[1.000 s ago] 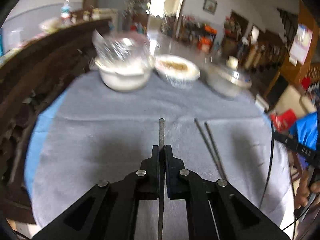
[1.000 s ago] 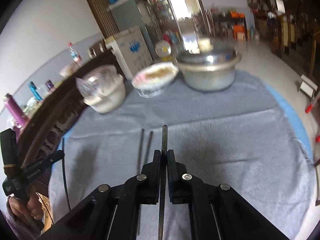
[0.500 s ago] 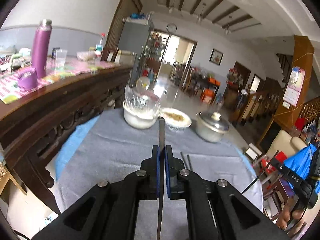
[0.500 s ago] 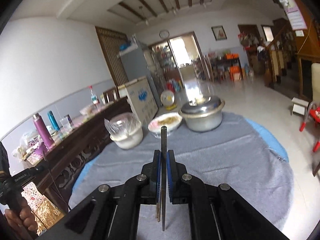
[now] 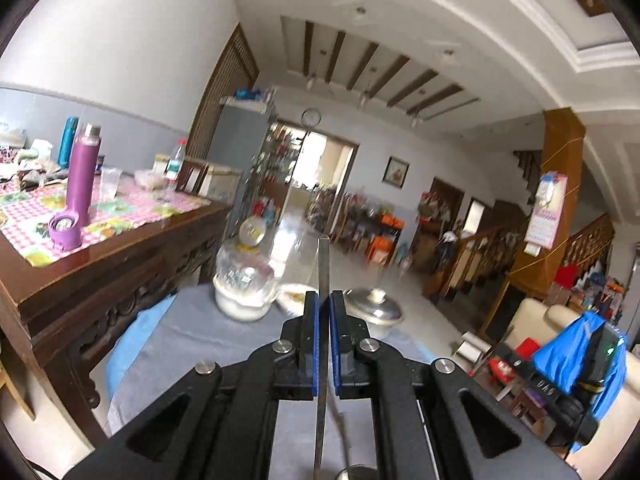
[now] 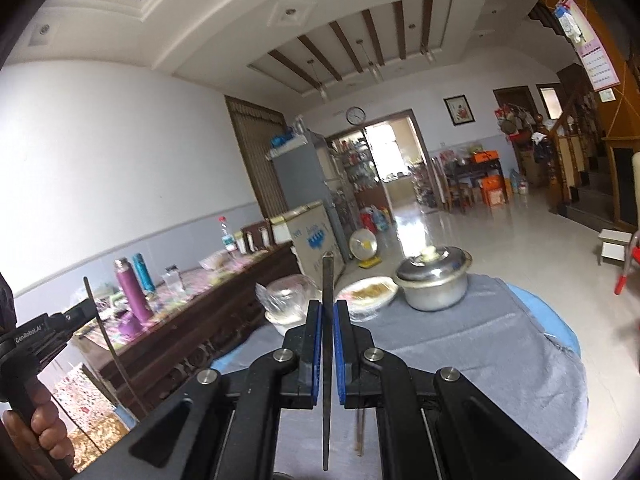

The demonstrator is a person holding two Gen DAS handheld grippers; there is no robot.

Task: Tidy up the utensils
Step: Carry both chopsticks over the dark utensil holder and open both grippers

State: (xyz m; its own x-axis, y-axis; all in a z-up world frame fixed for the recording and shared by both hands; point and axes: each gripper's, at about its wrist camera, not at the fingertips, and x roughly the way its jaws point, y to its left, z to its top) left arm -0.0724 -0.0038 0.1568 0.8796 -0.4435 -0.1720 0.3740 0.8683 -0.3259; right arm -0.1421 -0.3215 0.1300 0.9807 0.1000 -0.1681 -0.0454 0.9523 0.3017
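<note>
My left gripper (image 5: 324, 304) is shut on a thin metal chopstick (image 5: 323, 264) that stands up between its blue pads and runs down to the frame bottom. My right gripper (image 6: 328, 312) is shut on another dark metal chopstick (image 6: 327, 280) with its point hanging down. Both are held high above the grey-clothed round table (image 6: 460, 344). Two more chopsticks (image 6: 360, 428) lie on the cloth under the right gripper. The left gripper with its chopstick also shows at the left edge of the right wrist view (image 6: 96, 312).
At the table's far side stand a plastic-covered white bowl (image 5: 244, 296), a covered dish of food (image 6: 368, 294) and a lidded steel pot (image 6: 434, 280). A dark wooden sideboard (image 5: 100, 248) with a purple flask (image 5: 82, 176) flanks the left.
Both grippers have risen and tilted upward with their chopsticks, so the table has dropped low in both views and the room and ceiling now fill them.
</note>
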